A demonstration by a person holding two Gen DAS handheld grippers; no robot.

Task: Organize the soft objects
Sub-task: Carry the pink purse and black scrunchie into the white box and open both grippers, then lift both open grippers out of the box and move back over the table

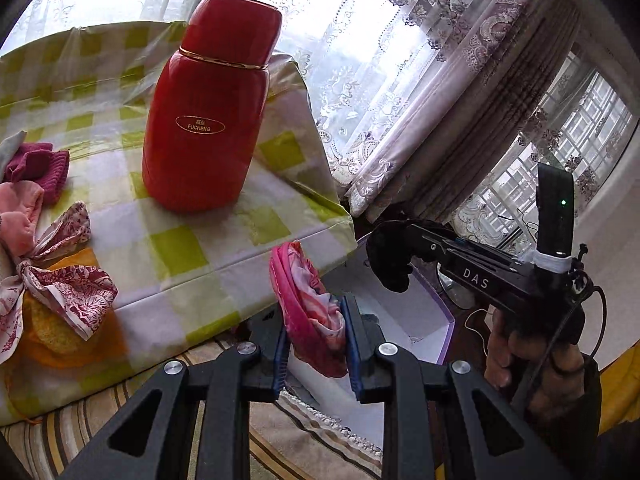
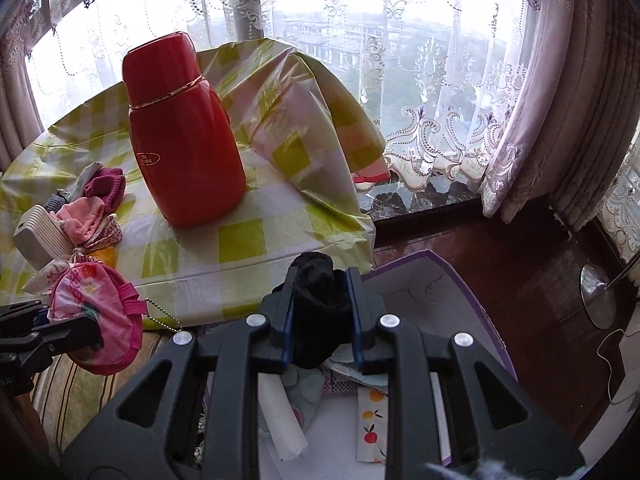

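Observation:
My left gripper (image 1: 316, 344) is shut on a pink floral pouch (image 1: 308, 308), held off the table's front edge; the pouch also shows in the right wrist view (image 2: 96, 316). My right gripper (image 2: 320, 316) is shut on a black soft cloth (image 2: 316, 300), held above a white box with purple rim (image 2: 420, 276) that holds several fabric pieces. In the left wrist view the right gripper (image 1: 390, 264) holds the black cloth (image 1: 386, 260) over the box (image 1: 424, 320). More soft items lie at the table's left: a magenta knit piece (image 1: 40, 168), pink cloth (image 1: 20, 216), a red-patterned bow (image 1: 60, 272).
A red thermos (image 1: 208, 112) stands on the green-checked tablecloth (image 1: 180, 240); it shows in the right wrist view too (image 2: 180, 136). A grey ribbed device (image 2: 38, 236) lies at the table's left. Lace curtains and a window are behind. A lamp base (image 2: 600, 296) stands on the dark floor.

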